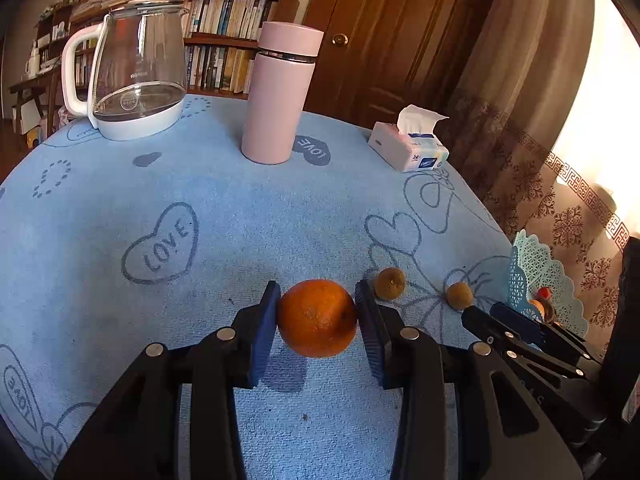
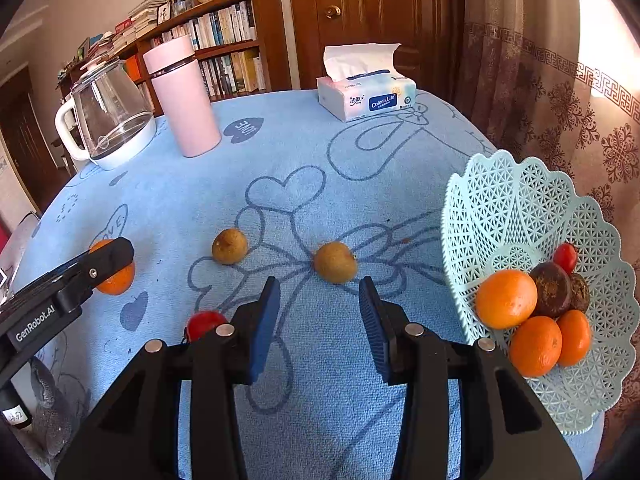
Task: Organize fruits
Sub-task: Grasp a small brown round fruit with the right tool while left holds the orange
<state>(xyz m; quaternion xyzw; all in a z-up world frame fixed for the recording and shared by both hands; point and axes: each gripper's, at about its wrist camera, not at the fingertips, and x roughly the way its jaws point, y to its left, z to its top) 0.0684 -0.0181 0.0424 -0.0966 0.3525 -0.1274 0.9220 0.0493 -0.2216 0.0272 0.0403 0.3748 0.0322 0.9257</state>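
Gripping an orange (image 1: 317,317) between its two blue pads, the left hand-held gripper (image 1: 317,322) holds the fruit just above the blue-clothed surface (image 1: 224,216), over its shadow. The right hand-held gripper (image 2: 318,320) hangs over the cloth with its jaws parted and nothing between them. Two small brown fruits (image 2: 335,262) (image 2: 229,246) lie ahead of it on the surface, apart from each other, and a small red fruit (image 2: 204,322) lies beside its left finger. At the surface's right edge a pale blue lattice basket (image 2: 520,200) contains three oranges (image 2: 506,299), two dark brown fruits (image 2: 554,288) and one red fruit (image 2: 565,257). A glass kettle (image 1: 136,76), pink flask (image 1: 280,92) and tissue box (image 2: 366,98) stand at the far side.
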